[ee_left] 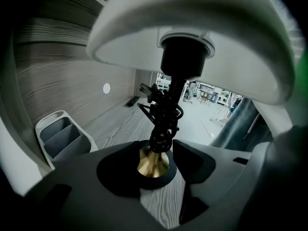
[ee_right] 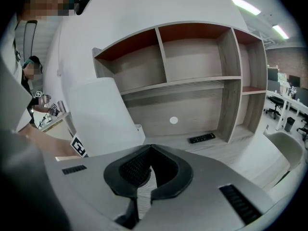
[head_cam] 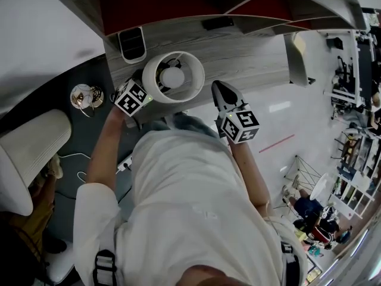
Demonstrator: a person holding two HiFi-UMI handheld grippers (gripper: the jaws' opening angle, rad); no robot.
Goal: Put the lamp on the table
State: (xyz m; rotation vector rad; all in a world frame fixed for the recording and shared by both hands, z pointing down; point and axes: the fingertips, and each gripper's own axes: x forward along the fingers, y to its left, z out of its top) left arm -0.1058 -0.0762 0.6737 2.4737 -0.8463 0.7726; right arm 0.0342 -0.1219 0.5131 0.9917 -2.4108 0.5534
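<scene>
The lamp has a white drum shade, a black twisted-wire stem and a brass foot. It stands upright over the grey wood-grain table. My left gripper is shut on the lamp low on its stem, and the jaw pads flank the brass foot. Whether the foot rests on the tabletop I cannot tell. My right gripper hovers just right of the shade. It is shut and empty, with its tips meeting. The shade fills the left of the right gripper view.
A white desk organizer and a black remote lie at the back of the table, under the open shelves. A white chair and a gold wire object are to the left.
</scene>
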